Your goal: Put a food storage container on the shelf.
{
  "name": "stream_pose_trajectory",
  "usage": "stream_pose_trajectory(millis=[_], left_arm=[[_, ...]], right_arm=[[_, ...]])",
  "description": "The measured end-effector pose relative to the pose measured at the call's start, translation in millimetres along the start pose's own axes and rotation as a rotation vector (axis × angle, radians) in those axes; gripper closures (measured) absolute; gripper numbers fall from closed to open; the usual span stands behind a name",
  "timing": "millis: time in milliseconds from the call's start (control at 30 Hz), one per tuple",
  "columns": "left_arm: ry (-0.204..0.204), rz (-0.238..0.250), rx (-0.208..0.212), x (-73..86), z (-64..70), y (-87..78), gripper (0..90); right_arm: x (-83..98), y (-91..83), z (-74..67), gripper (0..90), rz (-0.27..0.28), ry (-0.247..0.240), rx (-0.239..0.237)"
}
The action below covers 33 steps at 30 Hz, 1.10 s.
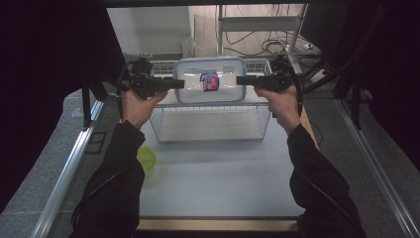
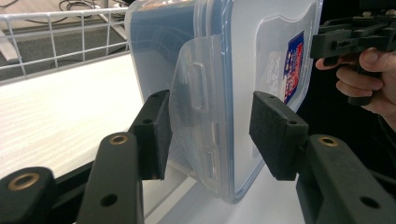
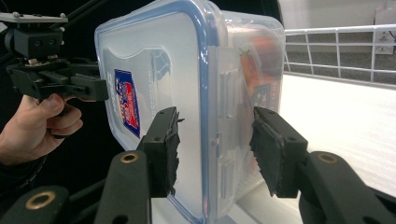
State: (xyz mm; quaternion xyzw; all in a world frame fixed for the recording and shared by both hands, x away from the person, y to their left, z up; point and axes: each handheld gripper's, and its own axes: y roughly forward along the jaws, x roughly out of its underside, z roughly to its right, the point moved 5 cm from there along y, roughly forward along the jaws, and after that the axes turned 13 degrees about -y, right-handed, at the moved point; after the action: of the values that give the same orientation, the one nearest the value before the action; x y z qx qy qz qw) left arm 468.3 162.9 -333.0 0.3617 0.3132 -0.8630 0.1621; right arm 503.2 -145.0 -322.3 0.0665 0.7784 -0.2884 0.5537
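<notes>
Two tools grip one clear plastic box (image 1: 210, 81) by its opposite short ends and carry it above a white wire basket (image 1: 213, 130) on the bench (image 1: 218, 183). The left tool (image 1: 179, 83) has its jaws about half open, closed on the box's left end: in the left gripper view the pads (image 2: 278, 135) sit on either side of the latch flap (image 2: 196, 107) and blue-edged lid. The right tool (image 1: 241, 81) is set likewise, jaws about half open and pressed to the right end, one pad on the lid face, the other on the box wall. The box lies between the two tools, lid up, with a red and blue label (image 1: 209, 82) on top. A green round object (image 1: 146, 159) lies on the bench below the left forearm, well apart from the box.
</notes>
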Motion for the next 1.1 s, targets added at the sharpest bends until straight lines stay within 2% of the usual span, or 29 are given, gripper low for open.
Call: stream_pose_trajectory(millis=[233,467,533,633,733,767,833,967,1100], left_arm=[[-0.005,0.004,-0.001,-0.7,-0.5,1.8,49.1],[0.042,0.016,-0.029,1.5,1.3,3.8,46.0],[0.056,0.016,-0.056,2.4,2.0,4.6,44.6],[0.095,0.001,-0.128,4.9,1.7,7.1,40.9],[0.126,-0.029,-0.163,8.6,1.0,12.4,44.8],[0.117,-0.012,-0.162,7.8,0.1,12.9,43.5],[0.097,-0.013,-0.145,6.6,-1.9,13.7,44.7],[0.093,-0.019,-0.141,6.4,-2.3,15.9,45.1],[0.115,-0.016,-0.169,6.8,-1.4,17.6,45.0]], right_arm=[[0.7,1.8,3.0,52.0,-0.005,0.01,-0.006],[-0.5,2.9,3.4,50.7,-0.022,-0.034,0.006],[-0.4,2.8,2.7,50.4,-0.028,-0.04,0.01],[0.3,3.1,2.8,49.5,-0.037,-0.055,0.022],[0.3,3.7,2.7,47.3,-0.044,-0.058,0.031],[0.4,4.5,3.1,45.6,-0.045,-0.061,0.038],[0.0,5.4,4.7,44.9,-0.042,-0.056,0.042],[-1.7,6.5,6.9,44.7,-0.044,-0.056,0.053],[-4.0,7.8,6.2,44.5,-0.038,-0.08,0.083]])
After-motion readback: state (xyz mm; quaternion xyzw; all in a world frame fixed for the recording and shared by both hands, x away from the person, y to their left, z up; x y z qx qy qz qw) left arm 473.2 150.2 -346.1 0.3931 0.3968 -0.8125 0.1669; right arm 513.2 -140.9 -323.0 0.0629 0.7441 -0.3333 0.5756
